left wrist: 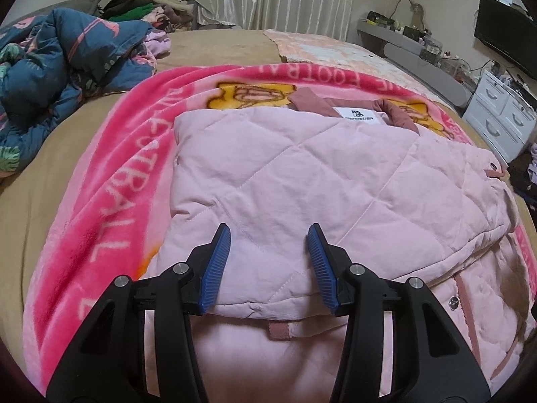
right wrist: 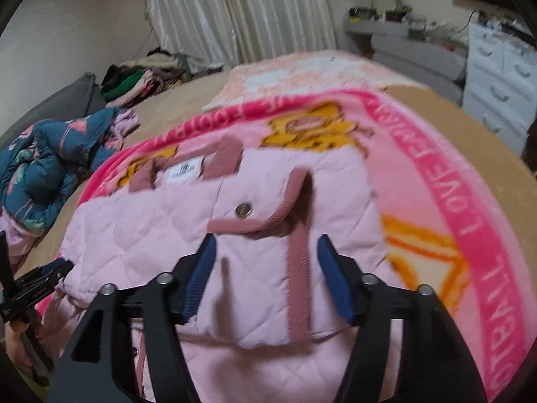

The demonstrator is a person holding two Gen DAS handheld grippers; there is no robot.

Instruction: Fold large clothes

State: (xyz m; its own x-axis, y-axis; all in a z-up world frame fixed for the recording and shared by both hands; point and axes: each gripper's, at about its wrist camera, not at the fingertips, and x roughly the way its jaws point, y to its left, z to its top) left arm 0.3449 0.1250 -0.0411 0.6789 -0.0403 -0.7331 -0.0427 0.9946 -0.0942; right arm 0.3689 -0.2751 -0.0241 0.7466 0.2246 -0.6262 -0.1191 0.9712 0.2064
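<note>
Pink jacket (left wrist: pixel 302 181) beneath left claw (left wrist: pixel 268 245), flat

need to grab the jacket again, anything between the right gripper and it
Nothing visible. The right gripper, jaws apart, hangs directly over the pink quilted jacket, with only the jacket's own trimmed flap just ahead.

Left black two-finger gripper with ribbed blue pads (left wrist: pixel 268 265), lower centre of its own view: jaws parted, tips angled downward, nothing clamped between the pads. Right black gripper with blue pads (right wrist: pixel 266 278), lower centre of its view, blurred: jaws spread wide, gripping nothing. The left gripper also shows at the lower left edge of the right view.
</note>
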